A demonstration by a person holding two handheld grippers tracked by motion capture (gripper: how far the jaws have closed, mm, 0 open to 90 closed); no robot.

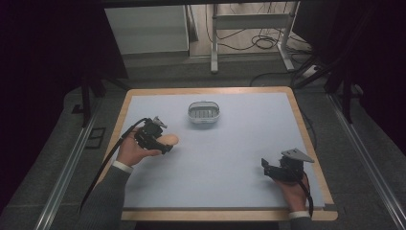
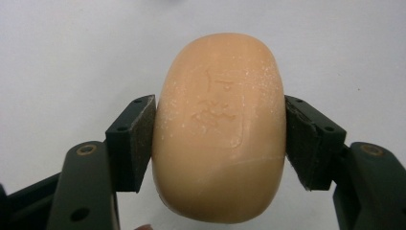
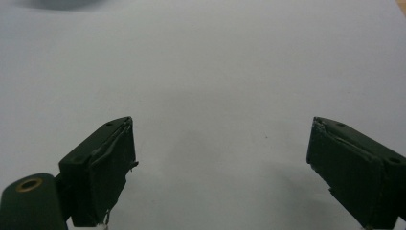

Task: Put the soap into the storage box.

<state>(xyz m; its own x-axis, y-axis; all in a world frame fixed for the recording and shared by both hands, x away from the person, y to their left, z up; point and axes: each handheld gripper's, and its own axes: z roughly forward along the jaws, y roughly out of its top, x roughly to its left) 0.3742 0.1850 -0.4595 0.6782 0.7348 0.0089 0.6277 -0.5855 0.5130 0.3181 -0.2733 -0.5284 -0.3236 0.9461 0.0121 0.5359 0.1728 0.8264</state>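
Soap (image 2: 220, 129) sits squeezed between the jaws of my left gripper (image 1: 165, 143), an orange-tan oval bar gripped across its narrow width so the pads bear on its two long flanks. I take it that way because the short span fits the jaws and the bar is slippery; a grip along its length would likely squirt it out. It sits at the left of the bench (image 1: 239, 158), on or just above the pale mat; I cannot tell which. The small grey dish (image 1: 204, 113) with a ribbed floor stands apart toward the far middle, which I judge to be where the bar belongs. My right gripper (image 1: 268, 168) waits near the front right corner, jaws spread wide with nothing between them, out of the path to the dish.
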